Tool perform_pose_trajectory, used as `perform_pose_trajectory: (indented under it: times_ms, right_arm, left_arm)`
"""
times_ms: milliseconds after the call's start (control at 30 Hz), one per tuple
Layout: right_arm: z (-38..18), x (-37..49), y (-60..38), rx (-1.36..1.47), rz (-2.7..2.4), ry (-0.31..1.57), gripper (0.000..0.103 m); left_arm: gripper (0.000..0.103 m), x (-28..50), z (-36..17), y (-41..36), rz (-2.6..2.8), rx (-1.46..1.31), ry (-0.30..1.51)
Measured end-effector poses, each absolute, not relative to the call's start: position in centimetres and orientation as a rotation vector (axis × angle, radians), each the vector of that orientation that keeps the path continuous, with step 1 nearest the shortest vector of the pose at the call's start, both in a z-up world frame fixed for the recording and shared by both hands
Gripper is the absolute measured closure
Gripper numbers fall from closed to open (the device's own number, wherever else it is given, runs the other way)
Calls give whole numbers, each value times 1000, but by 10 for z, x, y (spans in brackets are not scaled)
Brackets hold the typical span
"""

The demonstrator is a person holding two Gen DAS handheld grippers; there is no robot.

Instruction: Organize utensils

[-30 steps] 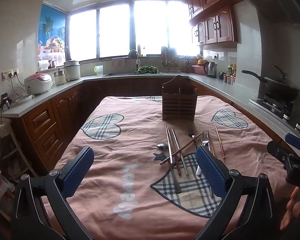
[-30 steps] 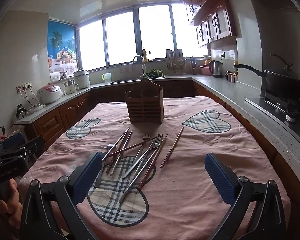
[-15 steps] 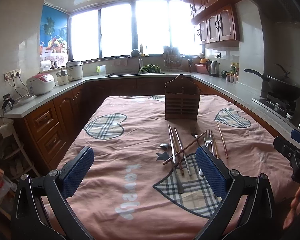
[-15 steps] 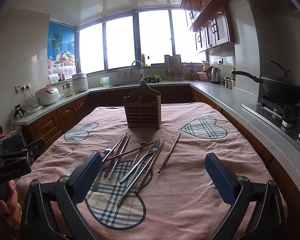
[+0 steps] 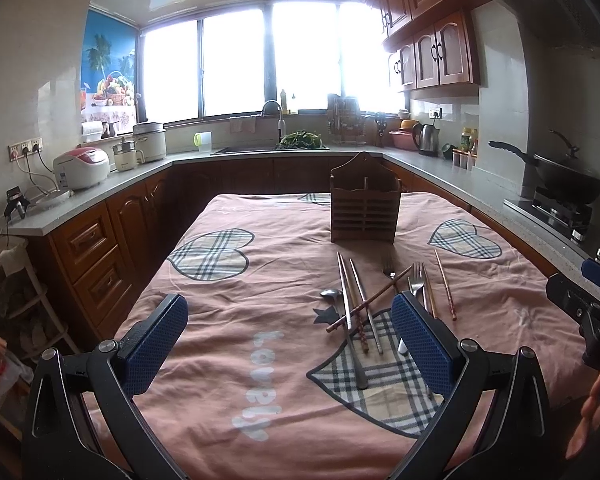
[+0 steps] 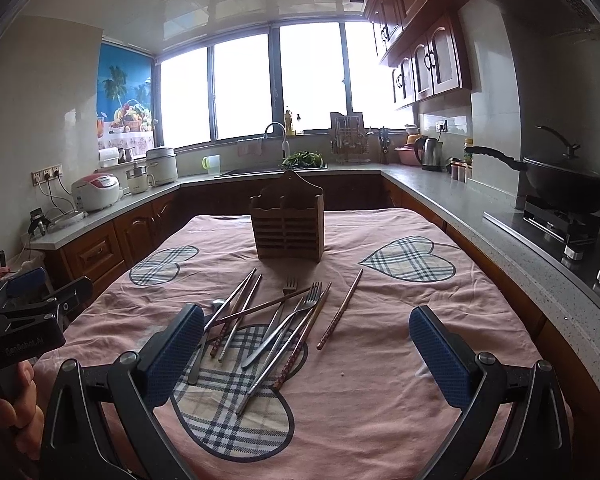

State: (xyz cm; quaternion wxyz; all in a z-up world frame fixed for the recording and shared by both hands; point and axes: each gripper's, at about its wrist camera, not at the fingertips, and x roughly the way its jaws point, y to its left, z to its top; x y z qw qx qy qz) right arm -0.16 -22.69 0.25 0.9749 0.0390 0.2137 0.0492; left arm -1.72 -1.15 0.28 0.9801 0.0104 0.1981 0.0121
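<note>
Change: both cameras sit a little higher and farther back than a second ago, so the utensil pile looks smaller; nothing on the table has shifted.
Left gripper (image 5: pixel 290 338): jaws spread wide, holding nothing, above the bare pink tablecloth (image 5: pixel 236 280) left of the pile.
Right gripper (image 6: pixel 306 350): jaws spread wide, holding nothing, over the pile's near end.
Utensils: metal chopsticks (image 6: pixel 230 304), forks (image 6: pixel 296 316), a spoon (image 5: pixel 331 294) and wooden chopsticks lie loose on the near plaid heart patch.
Long axes: most run from the near edge toward the wooden holder (image 6: pixel 288 226), fork tines at the far end; one wooden chopstick (image 5: pixel 370 299) crosses the rest on a slant.
Single chopstick (image 6: pixel 339 310): apart, right of the pile.
Holder: upright beyond the pile, not touching it.
Left view only: spoon bowl plainly seen.
Right view only: fanned fork handles unobstructed.
</note>
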Motion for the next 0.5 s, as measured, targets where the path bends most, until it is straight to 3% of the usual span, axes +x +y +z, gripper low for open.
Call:
perform_pose_trajectory:
  times_ms: [500]
  right_arm:
    - [4, 1, -224, 76, 109, 433, 0]
  left_arm:
    - [0, -16, 4, -10, 26, 18, 397]
